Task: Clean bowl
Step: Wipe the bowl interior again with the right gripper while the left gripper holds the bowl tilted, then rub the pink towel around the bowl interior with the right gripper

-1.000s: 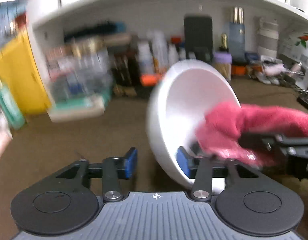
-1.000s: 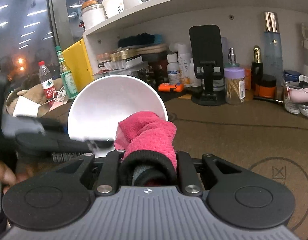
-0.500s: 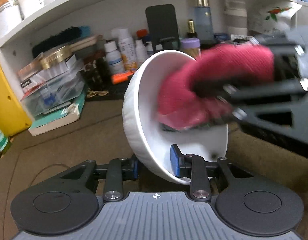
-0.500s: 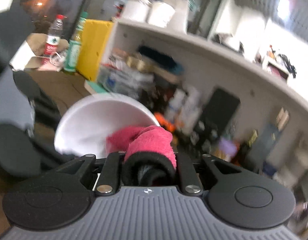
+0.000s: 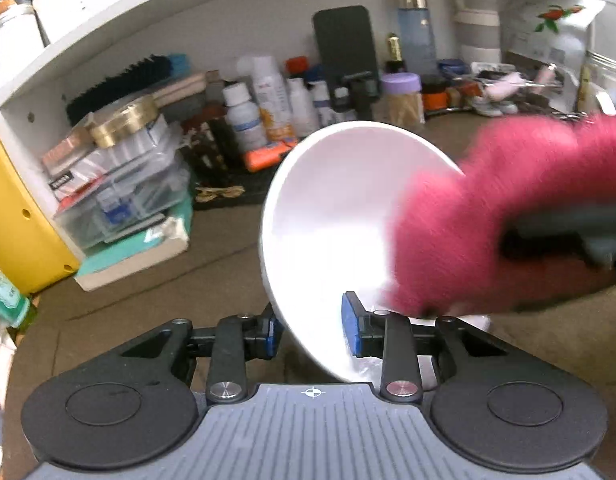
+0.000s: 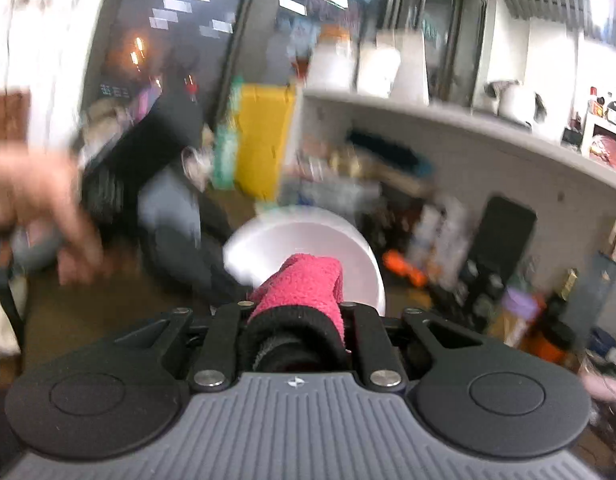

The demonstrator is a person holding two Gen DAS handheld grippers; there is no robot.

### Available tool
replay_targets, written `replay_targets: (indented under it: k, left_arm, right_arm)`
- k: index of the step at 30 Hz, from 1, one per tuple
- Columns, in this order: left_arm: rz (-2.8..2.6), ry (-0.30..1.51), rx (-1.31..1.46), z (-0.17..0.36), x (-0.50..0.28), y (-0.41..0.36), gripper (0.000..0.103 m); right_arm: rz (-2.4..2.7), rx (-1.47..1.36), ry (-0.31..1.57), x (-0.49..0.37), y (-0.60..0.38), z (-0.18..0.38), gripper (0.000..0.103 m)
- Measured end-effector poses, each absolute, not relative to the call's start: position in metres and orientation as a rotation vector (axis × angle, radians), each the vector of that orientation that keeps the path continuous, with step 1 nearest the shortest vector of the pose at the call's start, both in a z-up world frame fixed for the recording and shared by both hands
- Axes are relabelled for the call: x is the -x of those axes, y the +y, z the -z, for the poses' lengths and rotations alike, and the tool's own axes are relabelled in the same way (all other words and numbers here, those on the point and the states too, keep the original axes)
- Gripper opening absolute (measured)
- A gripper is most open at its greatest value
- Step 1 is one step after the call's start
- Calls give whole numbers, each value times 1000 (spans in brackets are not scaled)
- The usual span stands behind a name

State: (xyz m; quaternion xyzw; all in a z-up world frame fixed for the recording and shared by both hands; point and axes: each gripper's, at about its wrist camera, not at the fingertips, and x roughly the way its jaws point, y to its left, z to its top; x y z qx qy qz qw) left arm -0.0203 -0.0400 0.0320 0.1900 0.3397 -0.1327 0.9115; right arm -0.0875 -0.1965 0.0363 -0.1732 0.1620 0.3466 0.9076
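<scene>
You hold a glossy, smooth white bowl (image 5: 340, 208) and a fuzzy pink cloth (image 5: 488, 216); your gripper bodies look matt plastic.

Bowl (image 5: 340, 216) tilted on its side between left tool (image 5: 312, 330) fingers, cloth (image 5: 488, 216) in it from right; shelf (image 5: 228, 12) clutter behind.

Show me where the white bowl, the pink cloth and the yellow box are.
white bowl (image 5: 332, 208): left wrist view, on its inner wall.
pink cloth (image 6: 304, 284): right wrist view, on its bunched front.
yellow box (image 5: 12, 216): left wrist view, on its side face.
</scene>
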Motion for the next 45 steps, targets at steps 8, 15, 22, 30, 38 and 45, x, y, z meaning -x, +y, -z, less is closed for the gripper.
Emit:
replay_targets:
  k: [8,15,22,30,38,45]
  left_arm:
    - [157,727,-200,-28,25,-31,75]
    - [205,734,-55,-5,32,-32,58]
    - [300,728,-312,-14,35,-58,44]
    - [348,728,-442,-16,37,-65,44]
    - [317,715,-436,-24,30,-56,43]
    - [242,691,-379,-34,22,-45,42]
  right_arm:
    - [-648,277,442,74,-198,-10,17]
    - [-568,347,447,76,-191,-16,17]
    - [-479,519,384,56,-172,-32,16]
    - [-620,571,249,59,-142,-48,14]
    - [-866,329,248,83,-189,-61,13]
    - [-635,312,409,79,-204,-15,13]
